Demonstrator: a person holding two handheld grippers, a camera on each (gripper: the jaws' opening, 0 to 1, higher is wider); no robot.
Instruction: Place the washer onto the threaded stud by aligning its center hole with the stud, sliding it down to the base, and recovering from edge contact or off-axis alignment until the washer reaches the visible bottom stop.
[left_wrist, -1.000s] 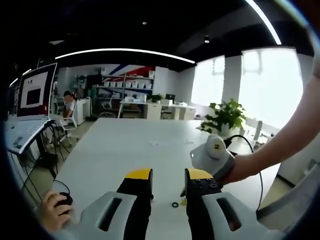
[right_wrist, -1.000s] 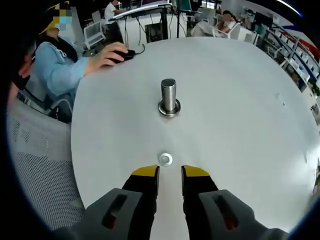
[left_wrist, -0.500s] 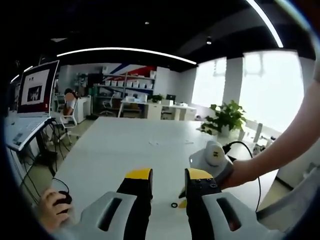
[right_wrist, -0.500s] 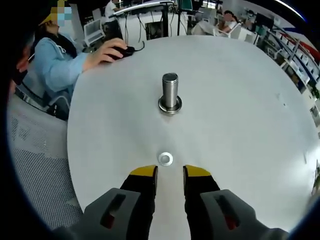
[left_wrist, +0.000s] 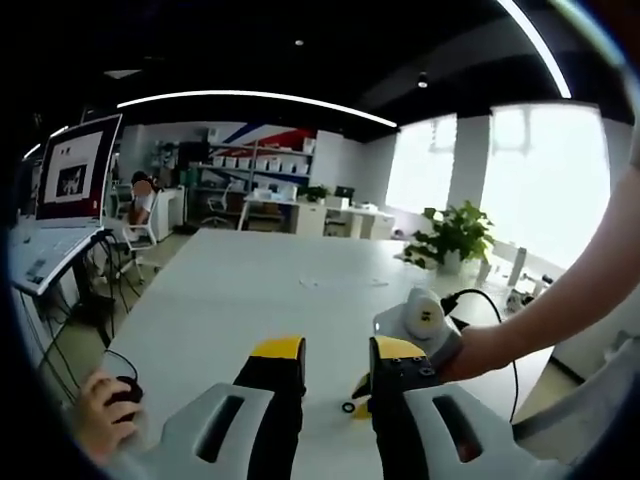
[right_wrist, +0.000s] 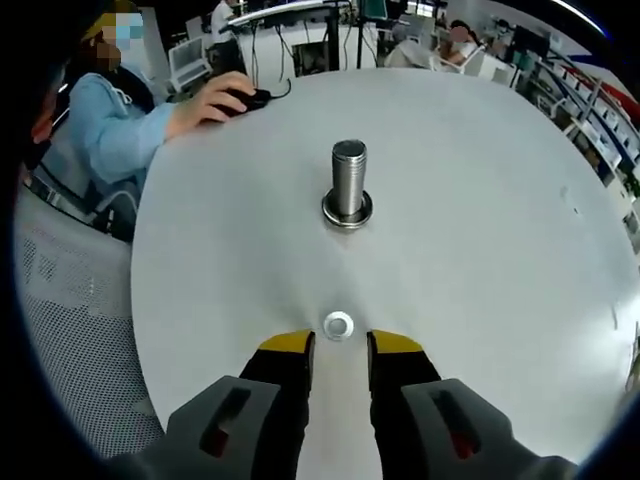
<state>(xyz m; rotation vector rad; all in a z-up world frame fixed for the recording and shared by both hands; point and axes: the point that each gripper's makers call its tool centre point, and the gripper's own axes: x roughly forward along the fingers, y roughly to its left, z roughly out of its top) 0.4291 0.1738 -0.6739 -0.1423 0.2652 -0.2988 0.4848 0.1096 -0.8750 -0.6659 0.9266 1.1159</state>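
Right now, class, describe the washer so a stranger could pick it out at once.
Find the white round table in the right gripper view, with the upright threaded stud near its middle. The washer lies flat just ahead of the right gripper: a small silver ring, unlike the tall stud.

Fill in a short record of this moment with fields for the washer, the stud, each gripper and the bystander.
washer: flat on the white table, just ahead of the right gripper's tips, not gripped
stud: upright on its base flange, beyond the washer, bare
right gripper: open, empty
left gripper: open, empty
bystander: a person's hand on a mouse at the table's far edge
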